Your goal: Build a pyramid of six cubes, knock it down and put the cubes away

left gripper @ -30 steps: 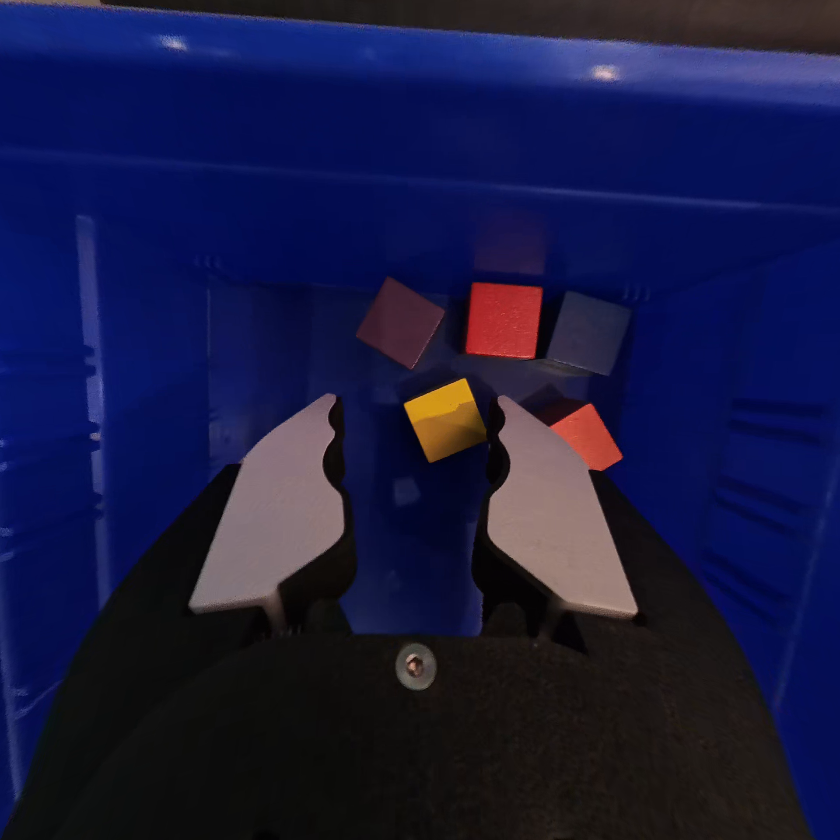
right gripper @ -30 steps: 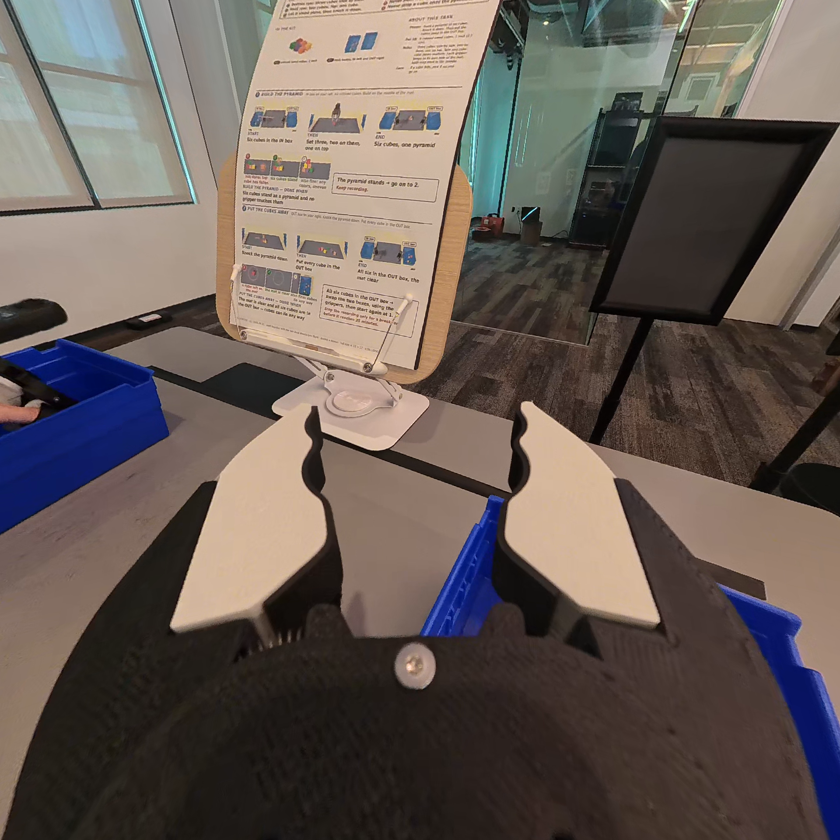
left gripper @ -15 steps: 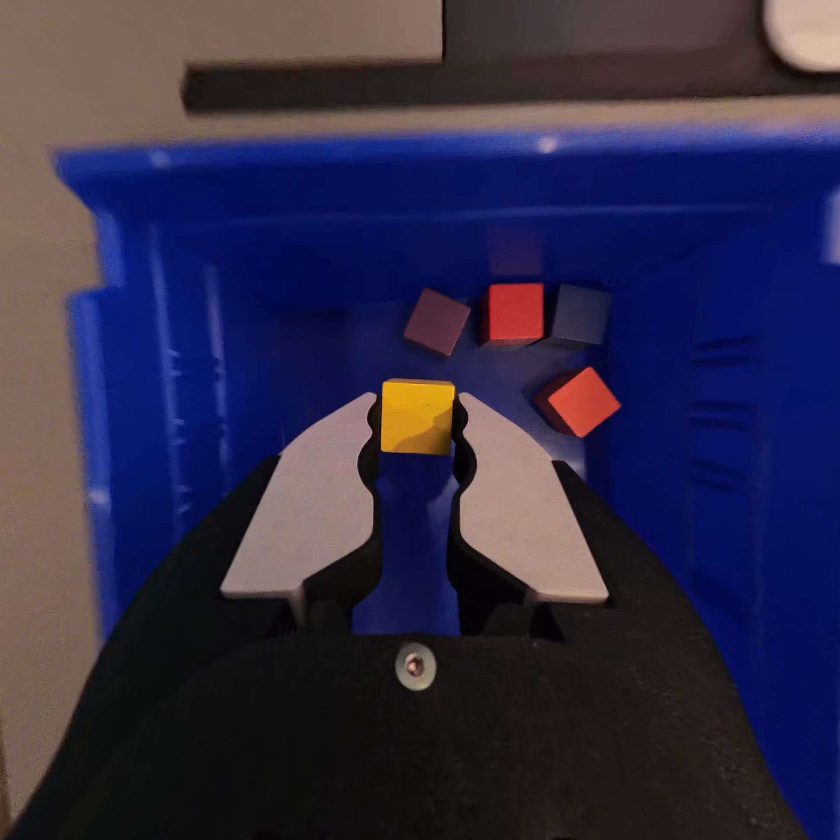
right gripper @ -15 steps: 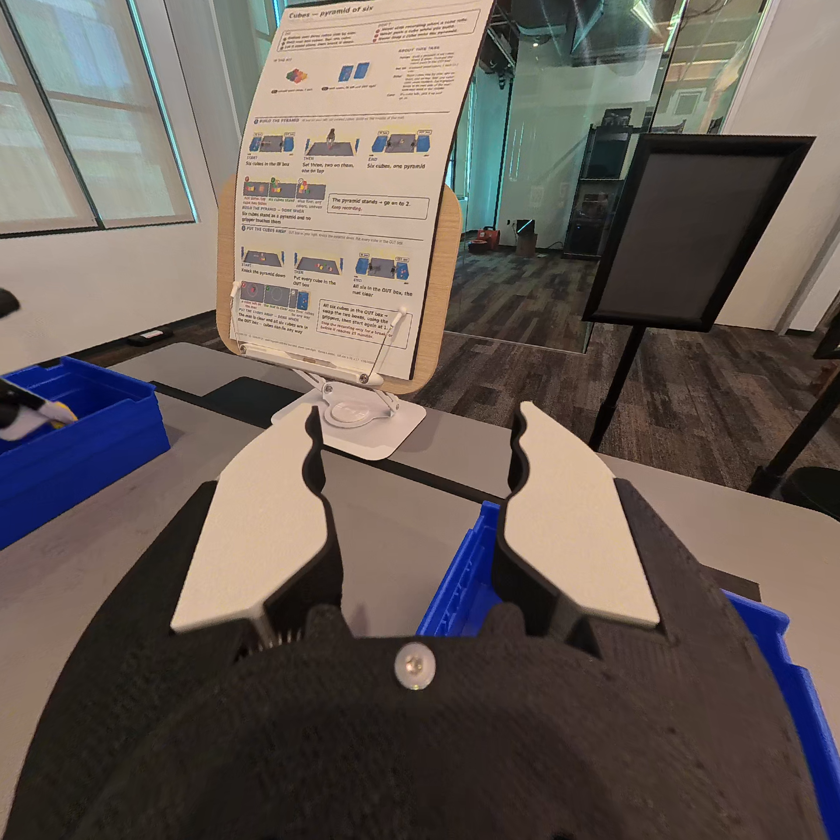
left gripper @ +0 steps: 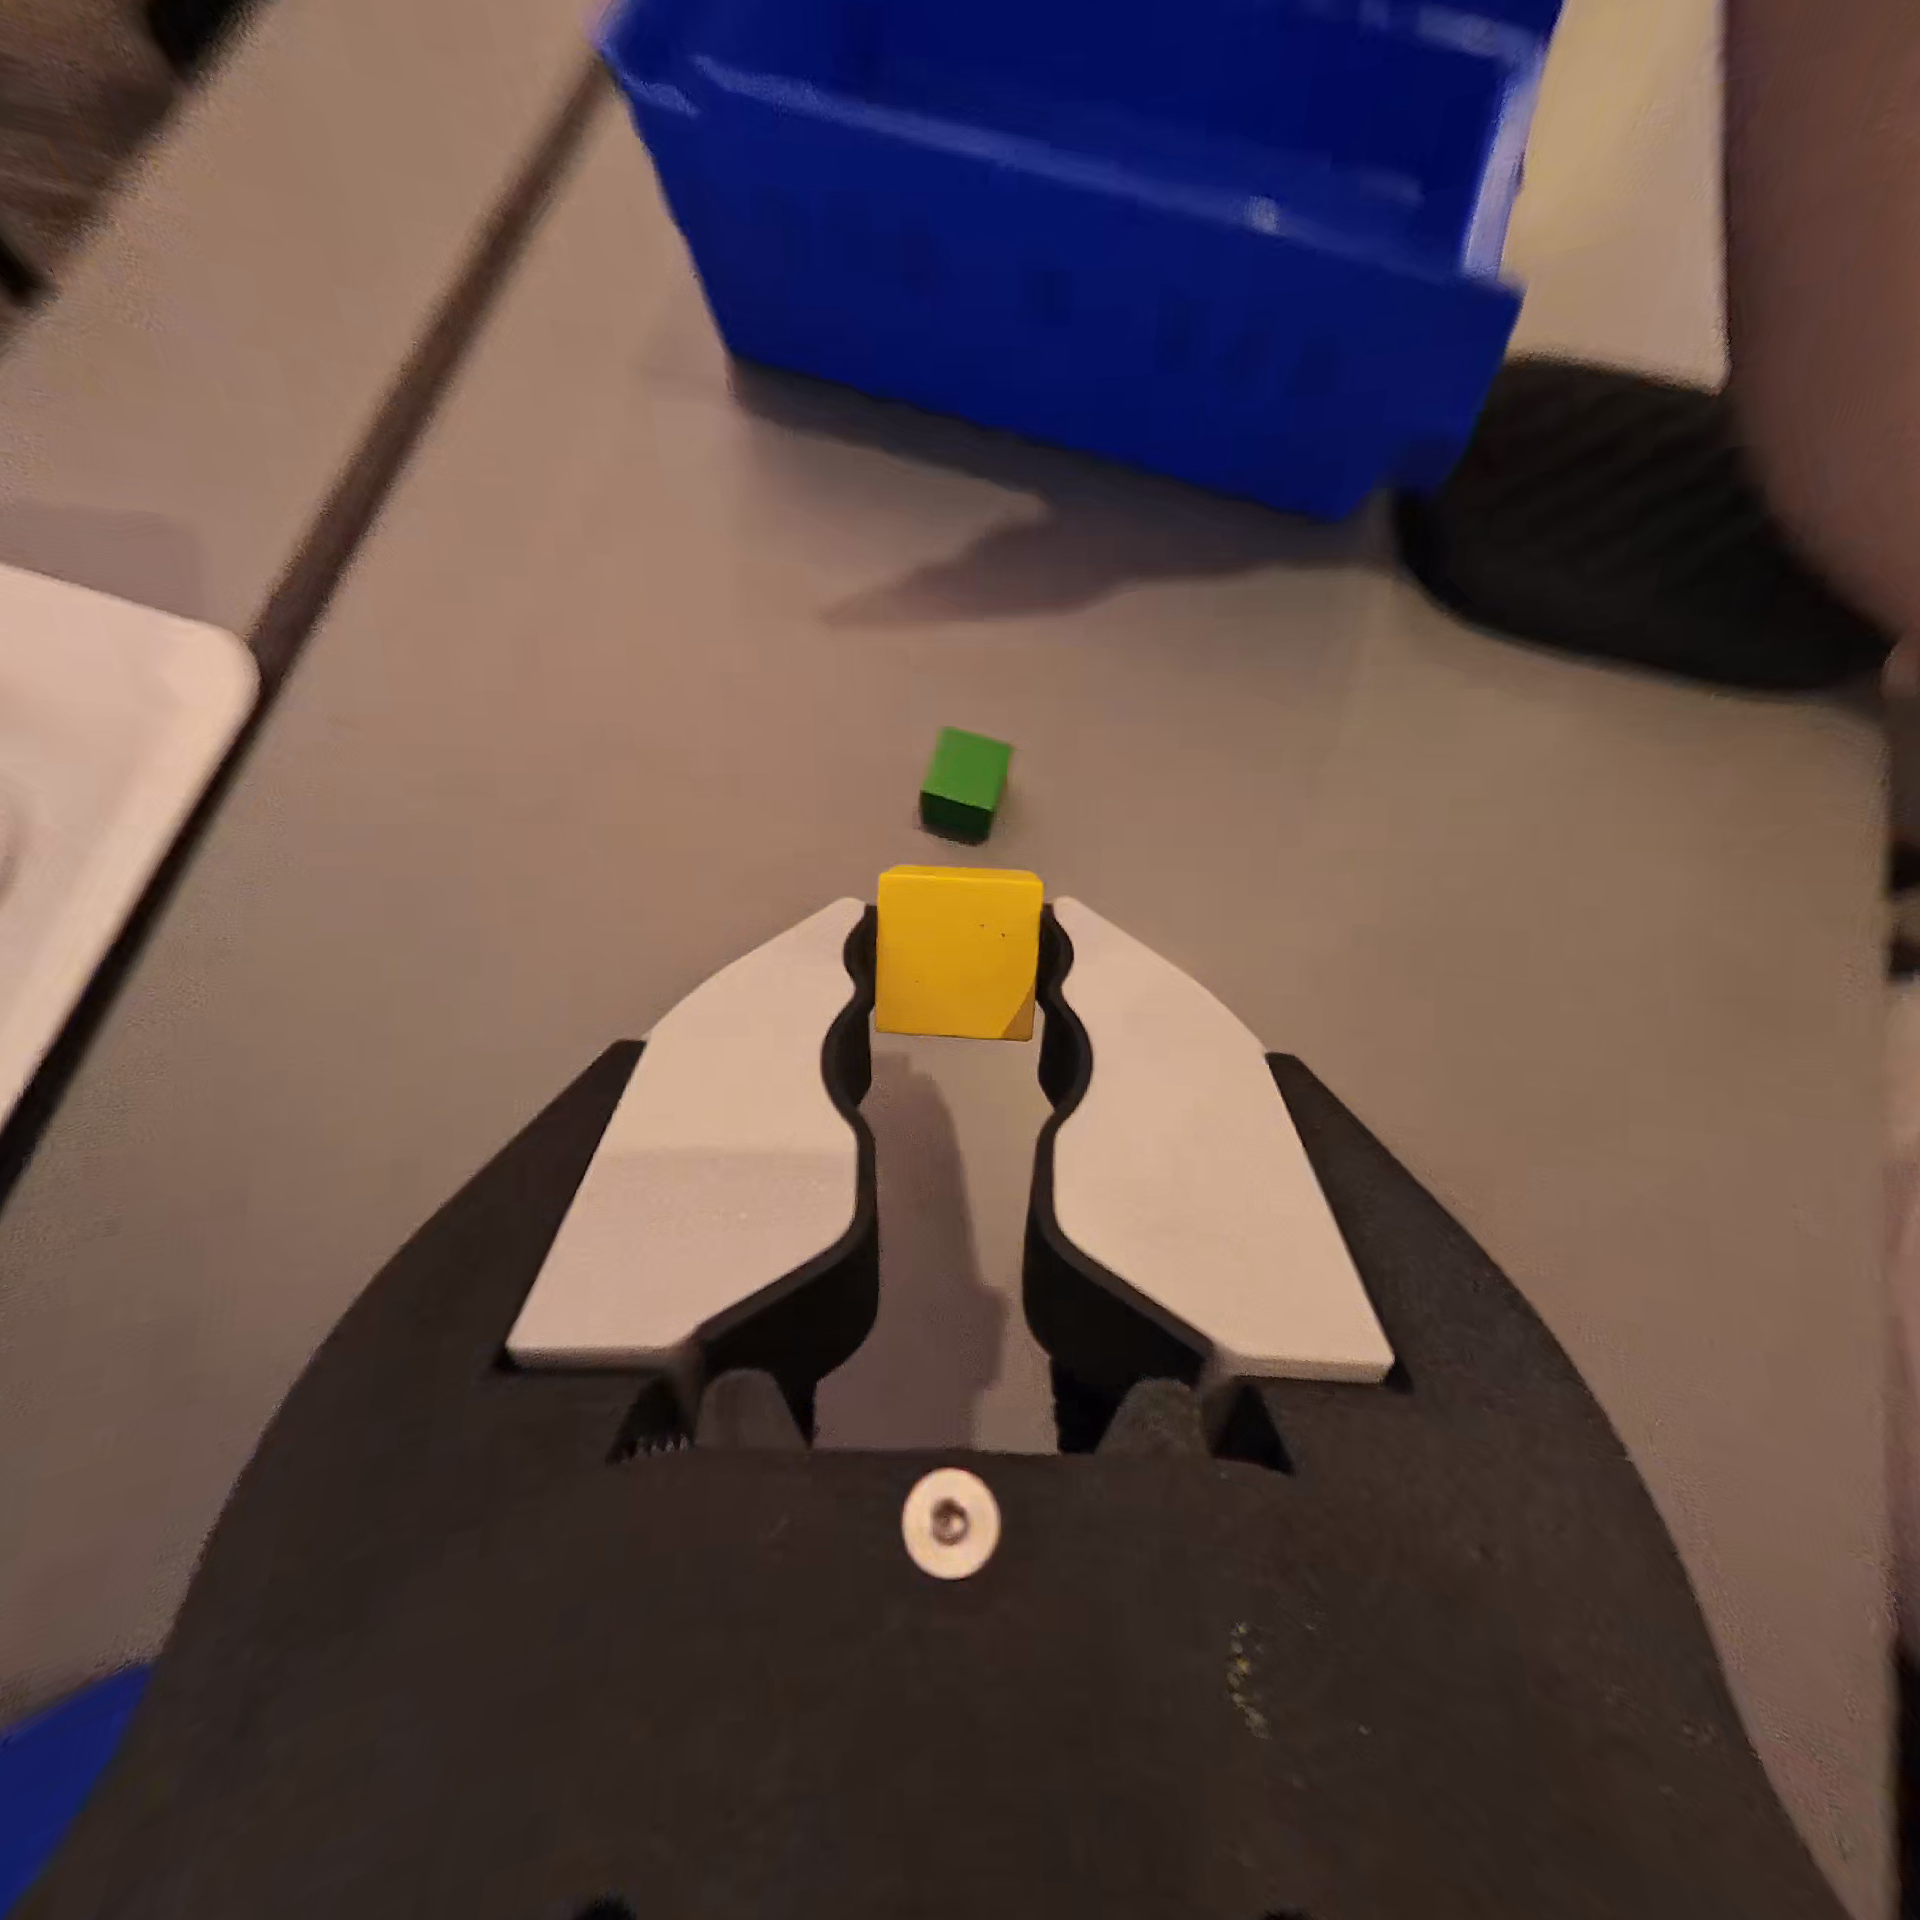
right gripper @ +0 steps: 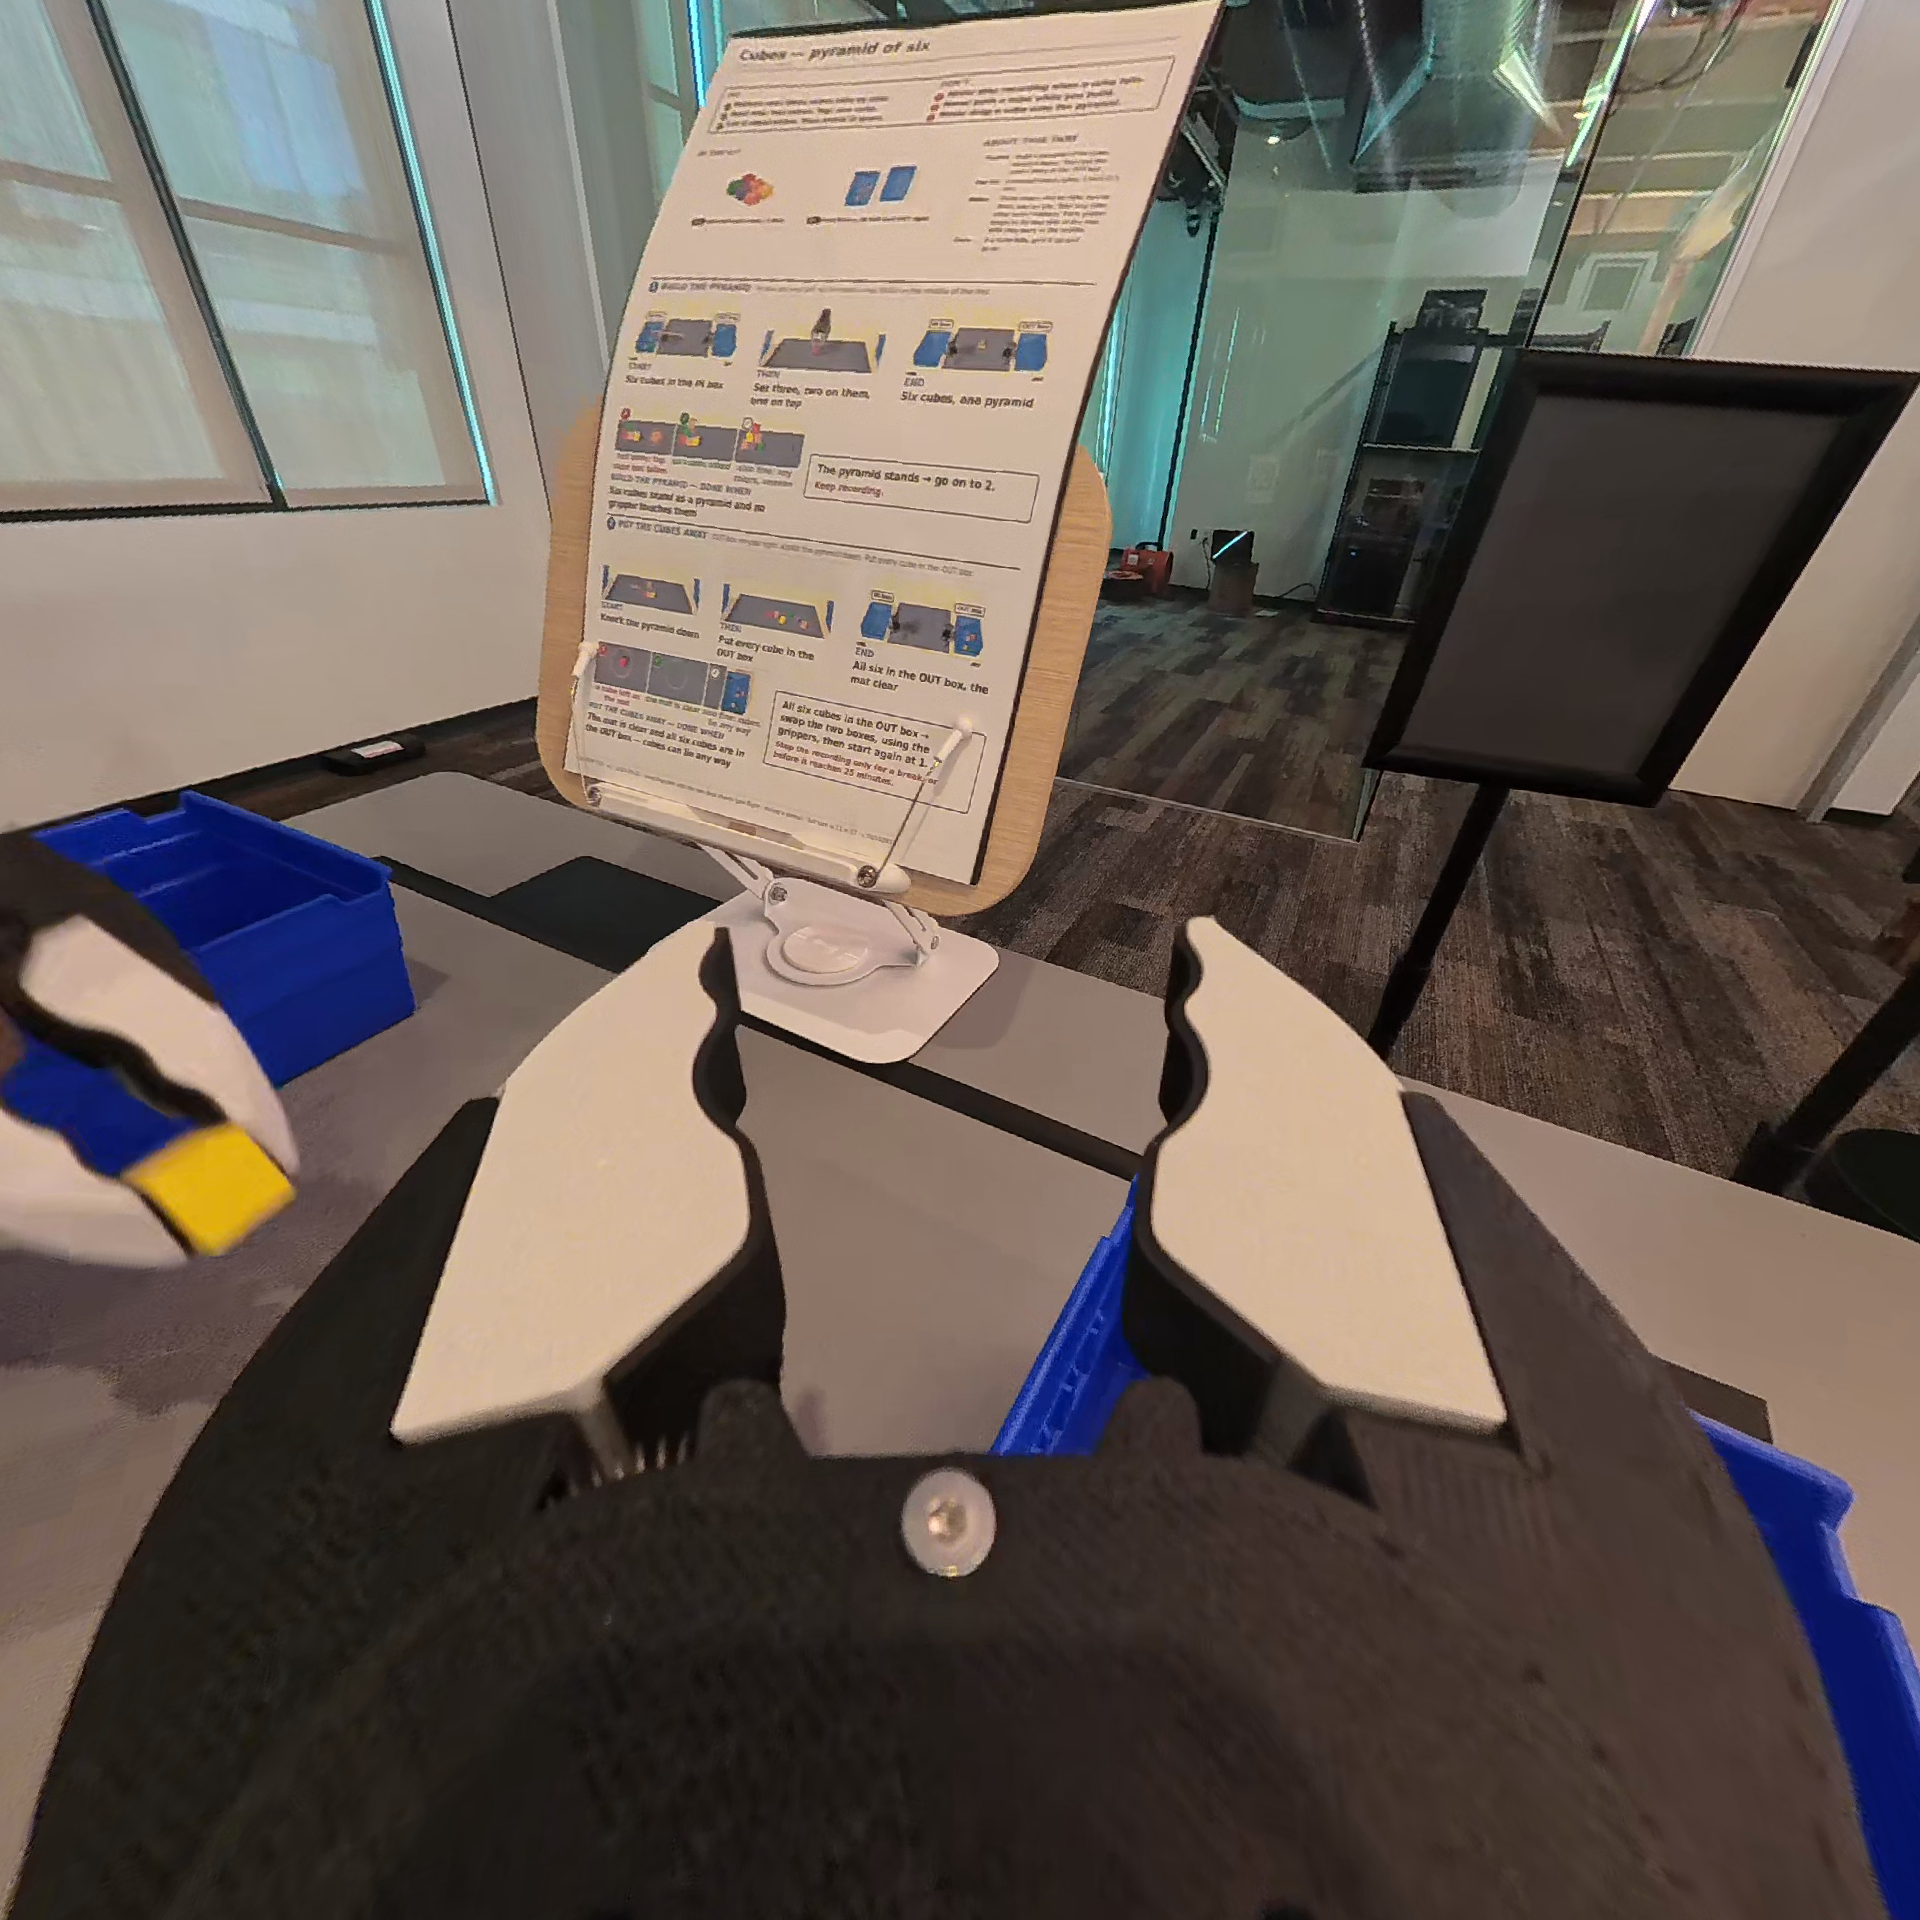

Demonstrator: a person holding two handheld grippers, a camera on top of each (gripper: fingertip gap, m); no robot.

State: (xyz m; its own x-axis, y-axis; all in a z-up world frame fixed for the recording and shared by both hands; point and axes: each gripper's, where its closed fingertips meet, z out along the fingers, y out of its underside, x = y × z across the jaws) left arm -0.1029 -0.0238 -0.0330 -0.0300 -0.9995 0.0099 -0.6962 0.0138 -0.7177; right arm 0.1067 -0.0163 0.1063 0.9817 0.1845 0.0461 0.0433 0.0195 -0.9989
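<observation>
My left gripper (left gripper: 956, 925) is shut on a yellow cube (left gripper: 956, 951) and holds it above the grey table (left gripper: 520, 883). A green cube (left gripper: 966, 781) lies on the table just beyond the yellow one. A blue bin (left gripper: 1091, 260) stands farther off. In the right wrist view my right gripper (right gripper: 951, 997) is open and empty, above the near corner of a blue bin (right gripper: 1070, 1351). The left gripper (right gripper: 156, 1164) shows at the left edge there with the yellow cube (right gripper: 218, 1190) in it. A second blue bin (right gripper: 260, 925) stands behind it.
An instruction sheet on a wooden stand (right gripper: 831, 468) with a white base (right gripper: 862, 966) stands at the table's back. The white base also shows at the left of the left wrist view (left gripper: 94, 790). A black framed board on a pole (right gripper: 1621, 582) stands beyond the table. Across from one pair of fingers to the other is roughly 25 cm.
My left gripper shut on the yellow cube inside the bin, lifted it out and carried it over the table toward the green cube. My right gripper stayed open and nearly still.
</observation>
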